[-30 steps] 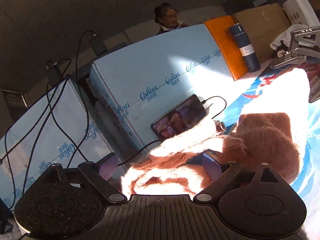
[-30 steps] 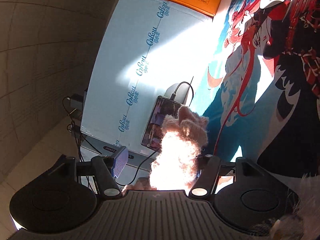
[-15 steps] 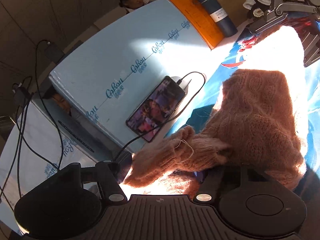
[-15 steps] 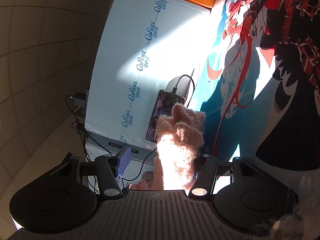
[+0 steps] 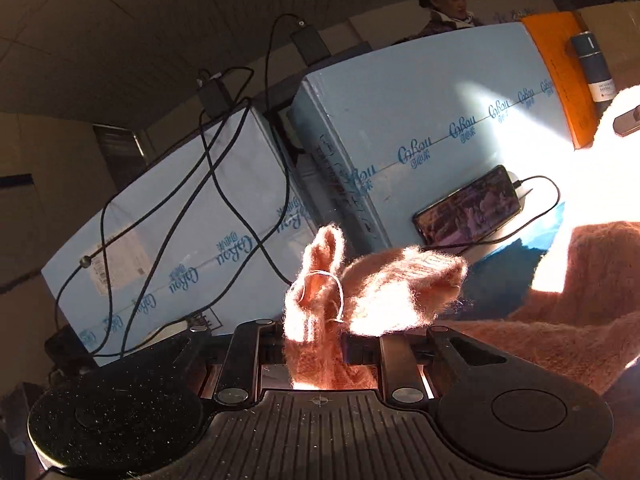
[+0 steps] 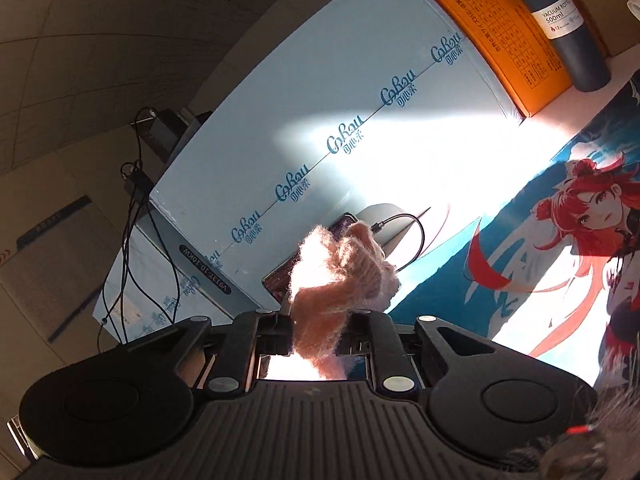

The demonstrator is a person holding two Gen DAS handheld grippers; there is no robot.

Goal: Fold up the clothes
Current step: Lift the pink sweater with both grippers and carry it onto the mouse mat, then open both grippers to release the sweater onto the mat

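The fuzzy pink sweater (image 5: 568, 320) lies partly on the bench (image 6: 460, 276). The left claw (image 5: 316, 344) and right claw (image 6: 316, 340) are closing, each pinching a bunched bit of it. It looks soft, light and floppy, so I think edges or corners are best to hold.

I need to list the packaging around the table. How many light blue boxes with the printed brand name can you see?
2. One light blue box lies beside the table, with the phone on it; a second box stands left of it, lower, under black cables. More may be hidden.

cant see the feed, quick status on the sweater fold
Left hand-held gripper closing on fuzzy pink sweater. Right hand-held gripper closing on another bunch. Phone and cable lie just beyond.
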